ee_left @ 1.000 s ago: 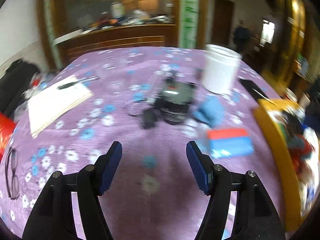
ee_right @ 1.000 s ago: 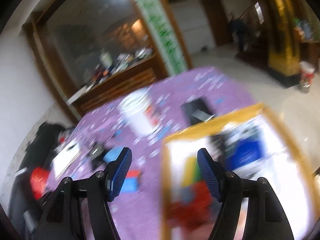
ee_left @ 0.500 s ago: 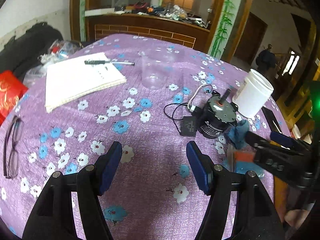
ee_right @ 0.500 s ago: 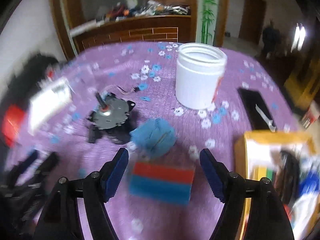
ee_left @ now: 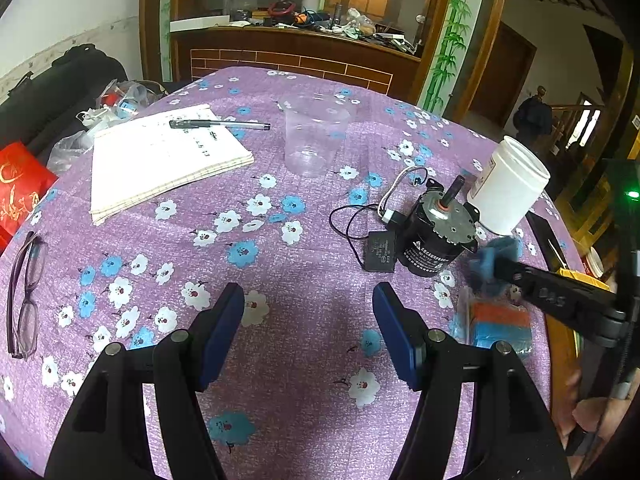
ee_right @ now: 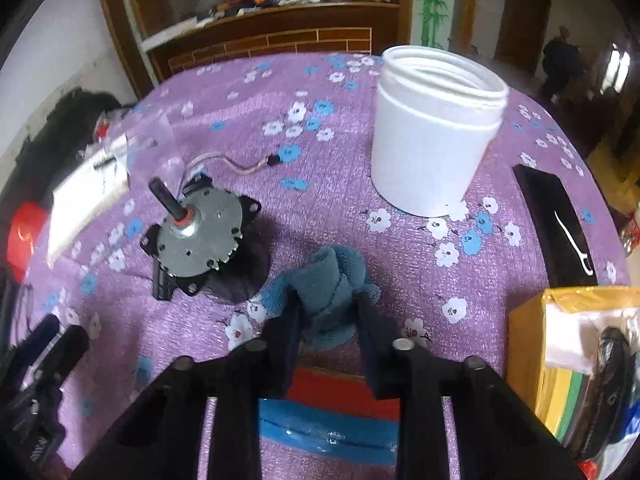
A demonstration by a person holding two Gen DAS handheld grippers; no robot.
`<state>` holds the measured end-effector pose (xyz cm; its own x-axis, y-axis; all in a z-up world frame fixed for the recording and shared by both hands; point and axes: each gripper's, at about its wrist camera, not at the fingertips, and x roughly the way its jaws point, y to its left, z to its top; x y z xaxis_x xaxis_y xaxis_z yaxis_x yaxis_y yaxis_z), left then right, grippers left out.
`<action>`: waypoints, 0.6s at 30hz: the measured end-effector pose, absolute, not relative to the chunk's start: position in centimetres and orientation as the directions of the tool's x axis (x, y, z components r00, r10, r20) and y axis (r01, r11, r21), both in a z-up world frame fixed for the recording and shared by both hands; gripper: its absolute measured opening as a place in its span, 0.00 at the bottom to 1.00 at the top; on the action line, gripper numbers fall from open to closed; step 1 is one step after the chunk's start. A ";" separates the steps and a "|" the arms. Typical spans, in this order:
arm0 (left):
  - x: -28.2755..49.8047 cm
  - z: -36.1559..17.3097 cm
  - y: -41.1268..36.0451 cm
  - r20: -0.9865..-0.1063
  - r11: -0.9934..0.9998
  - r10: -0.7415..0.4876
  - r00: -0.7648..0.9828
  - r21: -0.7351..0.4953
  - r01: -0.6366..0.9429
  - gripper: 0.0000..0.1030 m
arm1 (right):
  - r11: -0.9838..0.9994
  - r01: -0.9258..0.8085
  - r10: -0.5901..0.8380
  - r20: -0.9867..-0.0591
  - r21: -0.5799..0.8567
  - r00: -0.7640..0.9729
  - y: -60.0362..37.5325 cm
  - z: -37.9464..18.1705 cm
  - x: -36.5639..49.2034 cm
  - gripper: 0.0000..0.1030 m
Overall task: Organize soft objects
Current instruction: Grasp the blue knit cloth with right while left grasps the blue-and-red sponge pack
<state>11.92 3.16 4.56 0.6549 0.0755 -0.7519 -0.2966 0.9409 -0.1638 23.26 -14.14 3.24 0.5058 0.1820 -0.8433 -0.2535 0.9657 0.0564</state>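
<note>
Our right gripper point(ee_right: 326, 314) pinches the crumpled blue cloth point(ee_right: 332, 280), one finger on each side; the cloth bunches up with no clear long axis, sitting near the table's right edge, between the motor point(ee_right: 200, 236) and the white jar point(ee_right: 434, 132). The red-and-blue sponge point(ee_right: 332, 412) lies flat under that gripper, its long axis running left-right in our right view. Our left gripper point(ee_left: 308, 334) hangs spread wide over bare floral tablecloth point(ee_left: 240, 220), holding nothing. The yellow box point(ee_right: 528, 344) sits at the right edge.
</note>
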 end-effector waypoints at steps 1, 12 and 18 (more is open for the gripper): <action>11.9 4.6 3.2 -0.751 0.941 0.074 0.656 -0.166 -0.295 0.64 | 0.965 -0.253 0.191 -0.838 0.065 0.511 -14.3 3.5 23.0 0.22; 11.7 5.0 3.2 -0.740 0.943 0.086 0.667 -0.156 -0.294 0.64 | 0.987 -0.158 0.091 -0.843 0.008 0.529 -17.0 3.3 20.5 0.20; 11.6 4.9 3.2 -0.750 0.945 0.055 0.659 -0.175 -0.278 0.64 | 0.862 -0.230 0.506 -0.777 0.451 0.374 -17.7 3.9 14.7 0.19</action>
<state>11.61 3.19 4.94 0.6593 0.0553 -0.7498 -0.2781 0.9445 -0.1748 14.71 -17.68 3.88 0.3745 0.5063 -0.7768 -0.2298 0.8623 0.4512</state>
